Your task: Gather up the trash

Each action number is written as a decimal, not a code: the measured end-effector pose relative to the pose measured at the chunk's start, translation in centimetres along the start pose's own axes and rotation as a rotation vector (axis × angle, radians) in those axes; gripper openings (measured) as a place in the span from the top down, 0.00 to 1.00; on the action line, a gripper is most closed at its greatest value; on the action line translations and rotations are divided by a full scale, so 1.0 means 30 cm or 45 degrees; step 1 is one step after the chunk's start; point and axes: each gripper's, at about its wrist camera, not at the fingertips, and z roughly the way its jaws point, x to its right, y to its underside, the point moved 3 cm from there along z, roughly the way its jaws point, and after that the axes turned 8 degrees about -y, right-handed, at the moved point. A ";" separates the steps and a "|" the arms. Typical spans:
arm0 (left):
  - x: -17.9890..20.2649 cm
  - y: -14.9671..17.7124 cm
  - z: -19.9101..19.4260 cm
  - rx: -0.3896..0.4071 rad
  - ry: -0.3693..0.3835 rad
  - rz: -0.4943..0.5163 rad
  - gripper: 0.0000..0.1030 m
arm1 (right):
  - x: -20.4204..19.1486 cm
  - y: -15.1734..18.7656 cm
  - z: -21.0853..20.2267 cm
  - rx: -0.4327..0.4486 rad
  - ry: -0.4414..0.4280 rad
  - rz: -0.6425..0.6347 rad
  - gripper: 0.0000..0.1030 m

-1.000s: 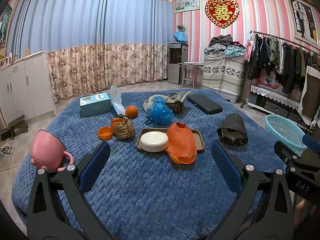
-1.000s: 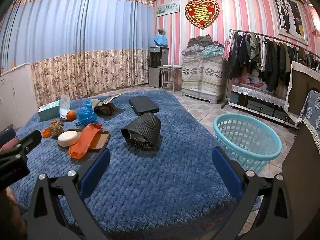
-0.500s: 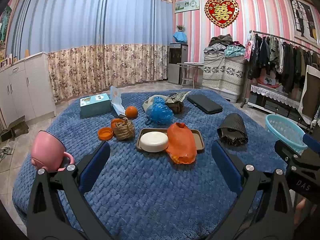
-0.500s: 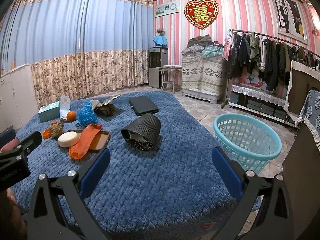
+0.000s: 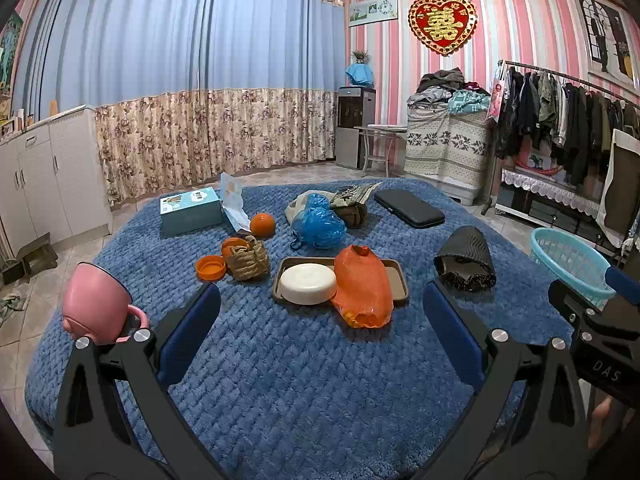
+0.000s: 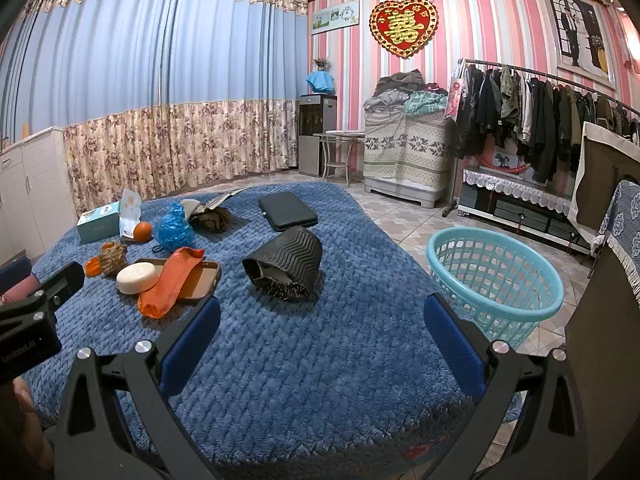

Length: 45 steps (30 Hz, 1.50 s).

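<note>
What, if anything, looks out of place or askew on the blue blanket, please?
The pink mug lies tipped on its side near the blanket's left edge, and the orange plastic bag slumps over the brown tray's front rim.

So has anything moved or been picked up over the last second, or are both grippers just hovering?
Nothing has visibly changed. The left gripper and right gripper hover over the blue blanket as before, jaws open and empty. The orange bag, blue bag and teal basket lie where they were.
</note>
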 end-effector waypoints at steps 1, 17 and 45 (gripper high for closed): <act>0.000 0.000 0.000 0.000 0.000 0.000 0.05 | 0.000 0.000 0.000 0.000 0.000 0.000 0.04; 0.000 0.000 0.000 -0.001 -0.001 0.001 0.05 | -0.002 0.000 0.001 0.000 0.000 0.000 0.04; 0.012 -0.004 0.014 -0.018 -0.009 0.013 0.05 | 0.006 -0.002 -0.002 0.005 -0.003 0.017 0.04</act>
